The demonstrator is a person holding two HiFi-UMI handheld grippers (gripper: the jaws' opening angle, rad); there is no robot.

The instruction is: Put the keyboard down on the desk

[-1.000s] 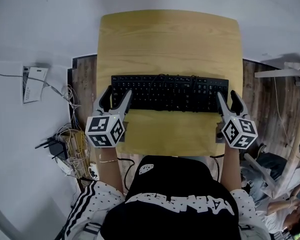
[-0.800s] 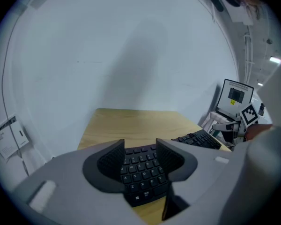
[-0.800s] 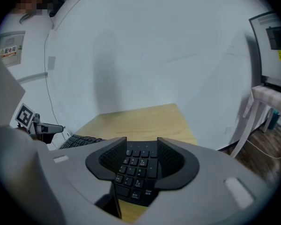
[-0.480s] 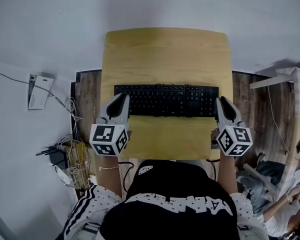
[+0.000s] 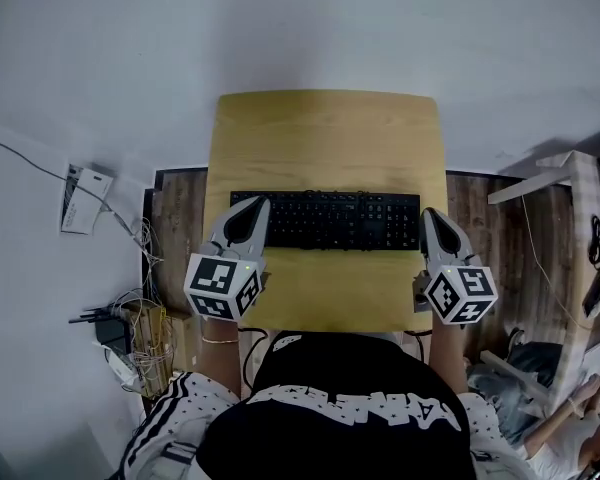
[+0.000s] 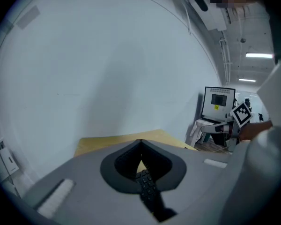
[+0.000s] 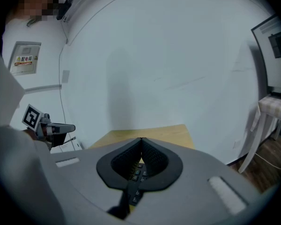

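The keyboard (image 5: pixel 330 220) is seen across the middle of the desk (image 5: pixel 325 128), seemingly flat. The left gripper (image 5: pixel 252 213) and right gripper (image 5: pixel 432 226) are held over its ends, jaws closed tip to tip, keys showing beneath — fitting a keyboard already set down, or one yet to be lifted

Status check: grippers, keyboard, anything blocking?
Left gripper shut on keyboard left end, right gripper shut on its right end. Keyboard level across desk; lifted or resting, cannot tell. Nothing else on desk top.
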